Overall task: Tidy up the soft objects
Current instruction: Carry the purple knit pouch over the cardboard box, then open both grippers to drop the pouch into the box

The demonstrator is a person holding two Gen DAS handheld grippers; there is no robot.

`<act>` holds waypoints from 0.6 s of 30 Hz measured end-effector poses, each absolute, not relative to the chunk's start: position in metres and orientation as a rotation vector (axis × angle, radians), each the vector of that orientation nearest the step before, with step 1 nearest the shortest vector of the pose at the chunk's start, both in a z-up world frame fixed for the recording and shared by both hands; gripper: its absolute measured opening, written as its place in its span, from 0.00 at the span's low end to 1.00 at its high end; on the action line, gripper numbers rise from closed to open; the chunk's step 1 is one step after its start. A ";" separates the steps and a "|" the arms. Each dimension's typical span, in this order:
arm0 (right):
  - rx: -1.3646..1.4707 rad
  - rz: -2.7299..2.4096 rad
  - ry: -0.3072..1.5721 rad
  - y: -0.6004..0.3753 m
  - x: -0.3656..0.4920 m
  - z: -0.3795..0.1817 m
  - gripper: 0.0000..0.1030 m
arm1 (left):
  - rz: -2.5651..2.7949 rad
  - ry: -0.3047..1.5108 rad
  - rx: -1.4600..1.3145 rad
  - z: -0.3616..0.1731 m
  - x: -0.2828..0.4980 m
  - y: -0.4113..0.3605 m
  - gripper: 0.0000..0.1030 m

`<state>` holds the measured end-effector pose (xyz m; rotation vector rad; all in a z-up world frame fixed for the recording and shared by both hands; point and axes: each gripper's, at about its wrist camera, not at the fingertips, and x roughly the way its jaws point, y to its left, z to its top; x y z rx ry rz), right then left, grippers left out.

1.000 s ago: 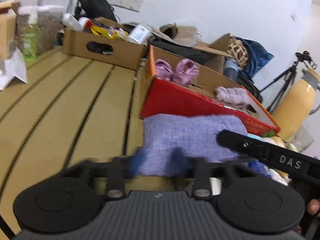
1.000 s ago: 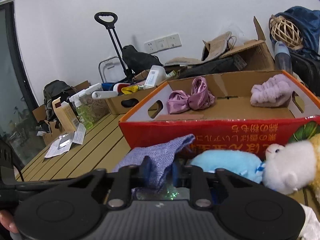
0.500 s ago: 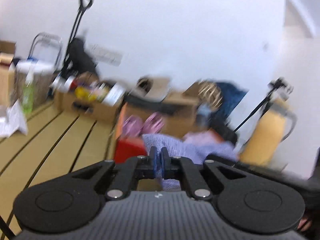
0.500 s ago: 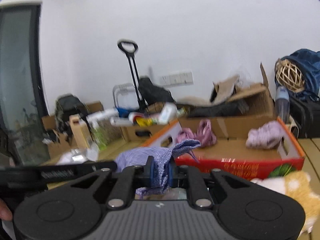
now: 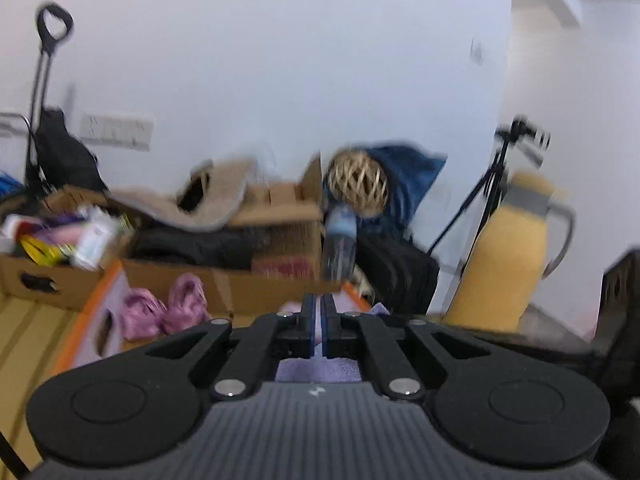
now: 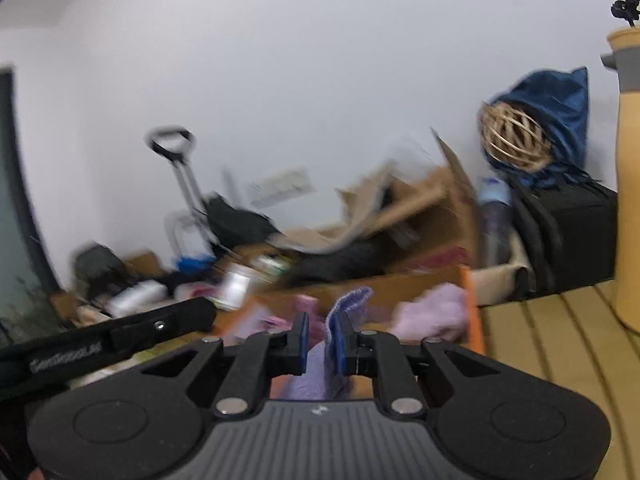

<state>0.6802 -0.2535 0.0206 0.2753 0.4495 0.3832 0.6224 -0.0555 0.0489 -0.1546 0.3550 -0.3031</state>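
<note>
Both grippers hold a purple knitted cloth [image 6: 347,307] raised over the orange cardboard box [image 5: 100,312]. My left gripper [image 5: 318,326] is shut on one edge of it; cloth shows below the fingers [image 5: 316,370]. My right gripper [image 6: 323,338] has its jaws slightly apart, with the cloth lying against the right finger. In the box lie pink satin scrunchies [image 5: 164,312] and a lilac fluffy item [image 6: 434,312]. The box also shows in the right wrist view [image 6: 470,308].
Behind the box stand brown cartons [image 5: 280,216] with clutter, a wicker ball [image 5: 358,182], a water bottle [image 5: 339,240], a black bag [image 6: 568,236], a yellow thermos [image 5: 508,256] and a tripod [image 5: 496,172]. The slatted wooden table [image 6: 552,344] extends right.
Both grippers have lifted the purple cloth off the table and carried it forward over the orange box. The right jaws have opened a little.
</note>
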 end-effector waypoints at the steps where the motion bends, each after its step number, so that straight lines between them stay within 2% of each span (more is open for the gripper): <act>1: 0.280 0.351 0.465 -0.256 0.690 0.013 0.13 | -0.301 0.377 -0.150 0.039 0.632 -0.060 0.03; 6: 0.249 0.242 0.546 -0.263 0.724 -0.019 0.13 | -0.272 0.482 -0.088 -0.005 0.674 -0.072 0.07; 7: 0.212 0.215 0.543 -0.261 0.726 -0.024 0.15 | -0.266 0.493 -0.079 -0.010 0.679 -0.072 0.08; 8: 0.175 0.195 0.549 -0.258 0.728 -0.029 0.13 | -0.266 0.501 -0.081 -0.013 0.682 -0.072 0.09; 10: 0.138 0.194 0.542 -0.254 0.729 -0.029 0.17 | -0.286 0.518 -0.101 -0.015 0.686 -0.070 0.21; 13: 0.149 0.211 0.525 -0.253 0.722 -0.022 0.38 | -0.272 0.522 -0.112 -0.010 0.686 -0.065 0.35; 18: 0.196 0.221 0.478 -0.265 0.698 0.001 0.40 | -0.254 0.444 -0.144 0.027 0.656 -0.047 0.51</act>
